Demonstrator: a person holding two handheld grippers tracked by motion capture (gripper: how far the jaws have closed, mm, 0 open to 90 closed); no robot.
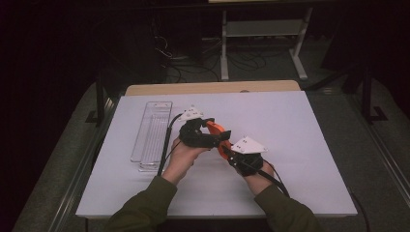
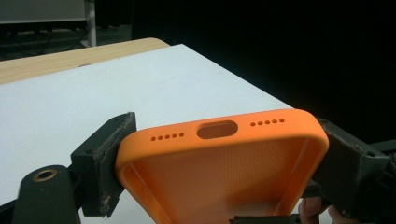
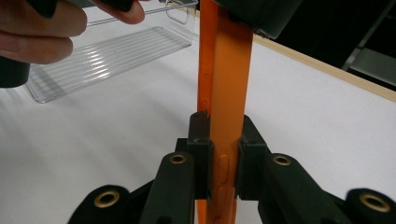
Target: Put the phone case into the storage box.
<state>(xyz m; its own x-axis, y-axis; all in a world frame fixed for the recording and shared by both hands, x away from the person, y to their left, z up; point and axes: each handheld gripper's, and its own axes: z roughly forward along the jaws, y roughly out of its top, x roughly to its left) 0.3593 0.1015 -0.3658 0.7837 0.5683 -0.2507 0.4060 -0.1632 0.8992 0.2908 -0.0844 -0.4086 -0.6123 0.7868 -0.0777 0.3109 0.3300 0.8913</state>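
An orange phone case (image 1: 217, 133) is held above the white table between both grippers. My left gripper (image 1: 211, 131) is shut on it across its width: in the left gripper view the two black pads (image 2: 108, 163) press on either side of the case (image 2: 219, 182), whose open inside faces up, with the port slot and speaker holes on its far end. My right gripper (image 1: 227, 148) is shut on the case across its thickness; in the right gripper view the case (image 3: 226, 70) rises on edge from between the jaws (image 3: 224, 140), its upper end held by the other gripper.
A clear plastic tray (image 1: 152, 130) lies lengthwise at the left of the white table top (image 1: 290, 135); it also appears in the right gripper view (image 3: 107, 56). A wooden edge (image 1: 212, 88) runs along the far side. A white desk frame (image 1: 261, 29) stands beyond.
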